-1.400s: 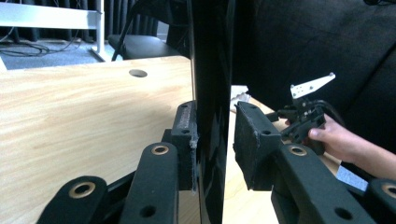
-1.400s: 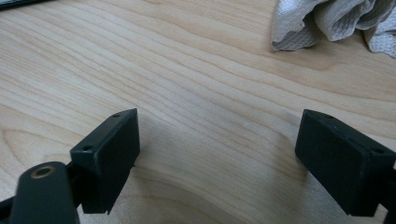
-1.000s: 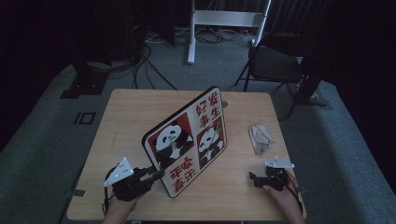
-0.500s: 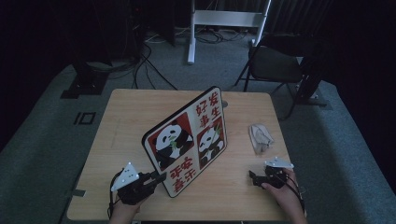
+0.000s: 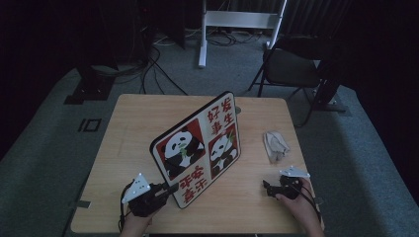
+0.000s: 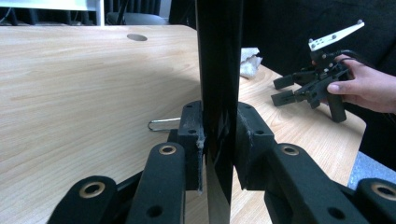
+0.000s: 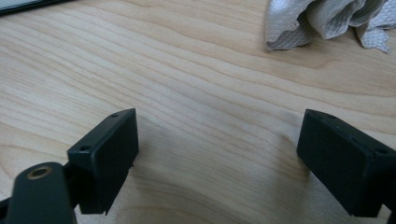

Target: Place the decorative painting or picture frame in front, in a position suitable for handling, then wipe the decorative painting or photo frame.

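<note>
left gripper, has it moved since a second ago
Yes. The left gripper has sunk toward the table at its near edge, its jaws closing onto the panda board.

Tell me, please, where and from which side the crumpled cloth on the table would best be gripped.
Probably at its raised, bunched folds, coming down from above. The crumpled cloth lies low and loose on the table, so its edges offer little to pinch. The right gripper, open and just in front of it, seems best placed; the left gripper is clamped on the panda board.

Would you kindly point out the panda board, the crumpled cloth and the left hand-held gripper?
panda board (image 5: 197, 148): high view, printed face.
crumpled cloth (image 5: 275, 144): high view, middle of the folds.
left hand-held gripper (image 6: 219, 140): left gripper view, between its pads, clamped on the board's edge.
</note>
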`<state>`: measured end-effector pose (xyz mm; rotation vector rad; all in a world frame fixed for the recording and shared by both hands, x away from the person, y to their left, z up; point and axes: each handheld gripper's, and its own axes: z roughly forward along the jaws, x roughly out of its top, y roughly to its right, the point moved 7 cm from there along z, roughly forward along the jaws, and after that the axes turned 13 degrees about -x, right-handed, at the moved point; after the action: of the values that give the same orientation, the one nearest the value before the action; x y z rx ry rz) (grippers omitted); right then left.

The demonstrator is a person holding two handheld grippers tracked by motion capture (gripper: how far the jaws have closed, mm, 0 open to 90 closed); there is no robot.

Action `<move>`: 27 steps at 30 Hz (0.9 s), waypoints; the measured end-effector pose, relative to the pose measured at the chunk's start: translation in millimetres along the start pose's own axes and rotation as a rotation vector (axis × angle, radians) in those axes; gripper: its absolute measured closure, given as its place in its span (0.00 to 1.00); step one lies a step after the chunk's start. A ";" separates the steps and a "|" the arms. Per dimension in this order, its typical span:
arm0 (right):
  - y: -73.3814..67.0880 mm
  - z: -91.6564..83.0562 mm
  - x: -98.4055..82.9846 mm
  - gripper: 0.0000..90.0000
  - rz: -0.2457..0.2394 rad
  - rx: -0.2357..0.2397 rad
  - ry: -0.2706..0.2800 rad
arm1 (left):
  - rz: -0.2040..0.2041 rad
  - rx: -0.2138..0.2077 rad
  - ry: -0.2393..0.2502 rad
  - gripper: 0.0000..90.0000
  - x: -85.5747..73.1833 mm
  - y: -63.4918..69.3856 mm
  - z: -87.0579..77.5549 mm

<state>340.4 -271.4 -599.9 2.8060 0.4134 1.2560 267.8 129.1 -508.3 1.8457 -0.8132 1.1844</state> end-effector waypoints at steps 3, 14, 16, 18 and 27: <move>0.1 0.0 0.0 0.14 0.001 0.001 0.000 | -0.006 -0.002 0.007 0.86 -1.0 -0.4 0.6; 0.1 0.4 0.2 0.13 -0.004 0.002 -0.001 | -0.037 -0.002 0.028 0.88 -3.5 4.6 1.0; 0.2 0.5 0.3 0.13 -0.005 0.002 -0.001 | -0.037 0.004 0.028 0.88 -4.5 6.7 1.2; 0.3 0.6 0.3 0.13 -0.007 0.003 -0.001 | -0.036 0.011 0.030 0.88 -4.6 8.3 1.5; 12.1 2.9 5.2 0.18 0.022 -0.034 0.006 | -0.050 0.019 0.026 0.88 -4.8 10.8 1.8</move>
<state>348.6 -281.5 -596.3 2.7866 0.3581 1.2642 257.9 122.7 -510.4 1.8521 -0.7393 1.1853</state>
